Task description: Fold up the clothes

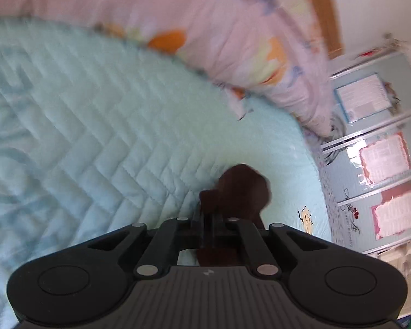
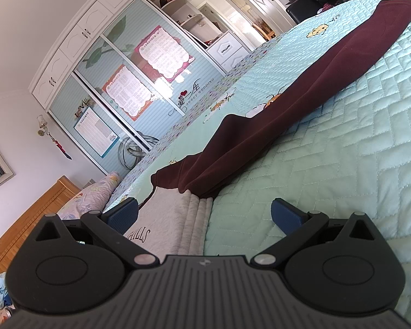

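Maroon garment (image 1: 242, 189) seemingly pinched in left hand-held gripper (image 1: 211, 208).

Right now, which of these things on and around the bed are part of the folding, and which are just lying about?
Part of the folding:
- dark maroon garment, a bunch pinched in the shut left gripper
- grey garment, lying between the open right gripper's fingers

Just lying about:
- floral pillow
- quilted bedspread
- wardrobe
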